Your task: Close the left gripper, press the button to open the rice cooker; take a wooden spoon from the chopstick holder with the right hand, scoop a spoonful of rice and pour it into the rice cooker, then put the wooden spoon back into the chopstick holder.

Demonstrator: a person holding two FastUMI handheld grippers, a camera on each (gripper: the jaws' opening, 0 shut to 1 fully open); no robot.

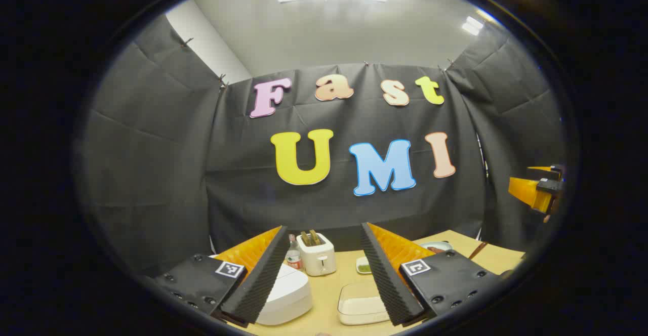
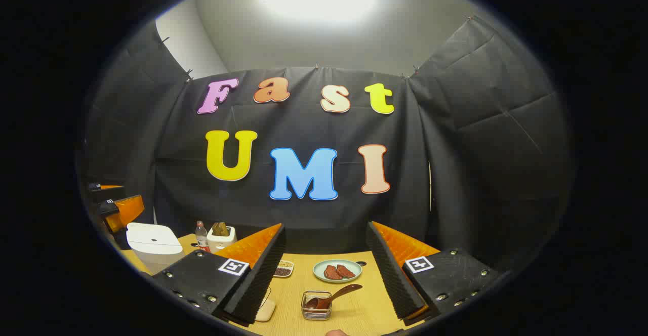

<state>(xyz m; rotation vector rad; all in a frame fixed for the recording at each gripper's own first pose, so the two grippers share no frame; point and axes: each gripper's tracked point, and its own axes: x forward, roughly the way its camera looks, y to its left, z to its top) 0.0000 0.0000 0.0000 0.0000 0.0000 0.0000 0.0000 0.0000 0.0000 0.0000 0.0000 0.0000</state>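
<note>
Wooden spoon in chopstick holder

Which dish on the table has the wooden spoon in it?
The small clear holder between the right tool's fingers; the wooden spoon leans out of it. The green plate behind holds brownish food pieces.

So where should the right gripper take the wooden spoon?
Probably on the bare handle of the wooden spoon, which sticks up and to the right out of the holder. Come from above, fingers across the handle; the bowl sits low inside.

White rice cooker sits closed (lid down); wooden spoon leans in its wire holder.
</note>
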